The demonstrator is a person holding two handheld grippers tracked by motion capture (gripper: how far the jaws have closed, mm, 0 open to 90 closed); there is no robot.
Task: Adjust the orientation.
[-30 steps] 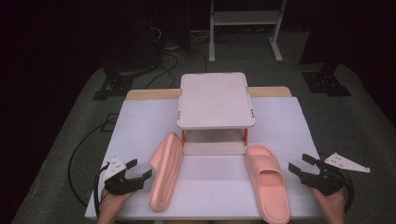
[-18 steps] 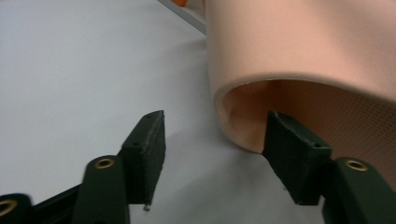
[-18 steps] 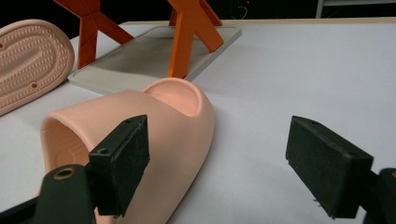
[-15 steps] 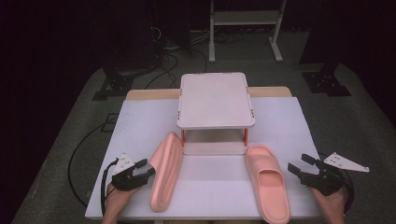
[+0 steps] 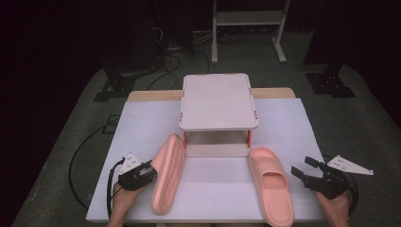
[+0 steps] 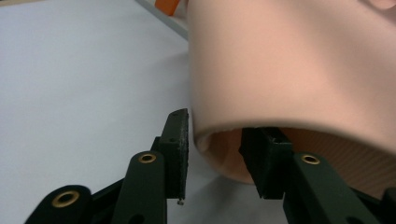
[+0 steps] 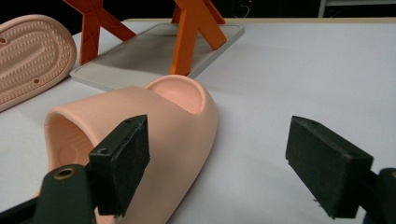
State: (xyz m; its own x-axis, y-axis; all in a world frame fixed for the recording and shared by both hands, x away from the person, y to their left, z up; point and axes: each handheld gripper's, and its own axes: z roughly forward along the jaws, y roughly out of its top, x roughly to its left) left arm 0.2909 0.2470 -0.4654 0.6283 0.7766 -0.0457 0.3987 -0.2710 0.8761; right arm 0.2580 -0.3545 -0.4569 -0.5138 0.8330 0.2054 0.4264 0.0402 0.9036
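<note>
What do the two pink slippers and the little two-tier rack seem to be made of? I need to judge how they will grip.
The slippers look like moulded foam or soft rubber: matte, seamless, thick-walled, with a dimpled sole. The rack looks like hard plastic, with smooth pale shelves on orange struts. Neither is certain by sight.

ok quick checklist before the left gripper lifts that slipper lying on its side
1. Strap wall between the left gripper jaws: ok, one jaw sits inside the left slipper, one outside.
2. Pads pressing on the strap: cannot tell; the jaws have just been closing, and a thin gap seems to remain at the outer pad.
3. Slipper's pose: ok, on its edge on the white table.
4. Shelf rack clear of the slipper: ok, its toe lies beside the base.
5. Right gripper: ok, open, apart from the right slipper.
</note>
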